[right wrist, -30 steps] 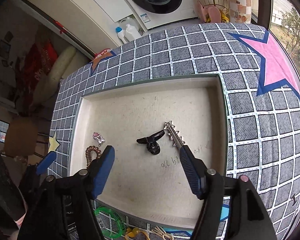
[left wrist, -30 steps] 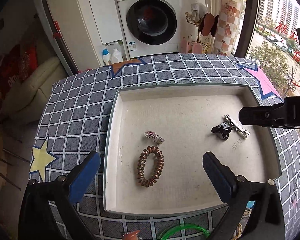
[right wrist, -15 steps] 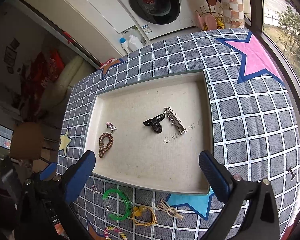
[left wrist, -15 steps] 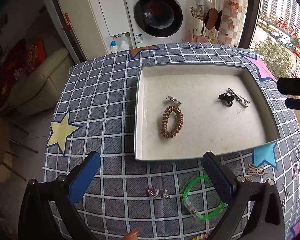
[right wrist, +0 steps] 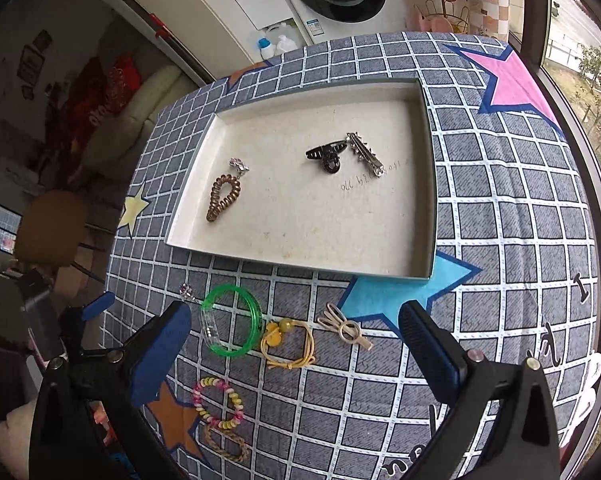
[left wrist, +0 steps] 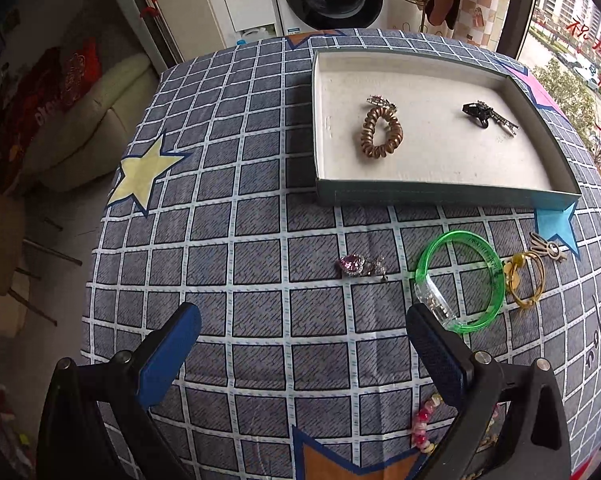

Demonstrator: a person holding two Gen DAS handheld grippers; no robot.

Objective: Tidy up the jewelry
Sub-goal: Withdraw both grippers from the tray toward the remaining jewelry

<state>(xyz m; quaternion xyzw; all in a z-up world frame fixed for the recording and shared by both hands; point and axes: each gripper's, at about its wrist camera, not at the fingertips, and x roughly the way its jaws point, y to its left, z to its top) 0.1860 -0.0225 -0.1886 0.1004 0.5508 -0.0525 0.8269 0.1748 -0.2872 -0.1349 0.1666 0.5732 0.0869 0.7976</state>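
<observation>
Both grippers spread empty above the loose jewelry on the tabletop (left wrist: pixel 260 184).

Left wrist view: left gripper (left wrist: pixel 300 354) gaped wide, gripping nothing; pink heart brooch (left wrist: pixel 360 267) lay ahead between the fingers, long axis crosswise, with green bangle (left wrist: pixel 460 280) just off the right fingertip. Tray (left wrist: pixel 440 196) beyond already carried the coiled hair tie (left wrist: pixel 380 132) and black claw clip (left wrist: pixel 478 112). Right wrist view: right gripper (right wrist: pixel 296 346) fully apart, empty; yellow hair tie (right wrist: pixel 288 344) and beige clip (right wrist: pixel 346 330) lay directly between the fingers, nearer this hand; bangle beside the left fingertip, beaded bracelet (right wrist: pixel 218 402) closer in.
</observation>
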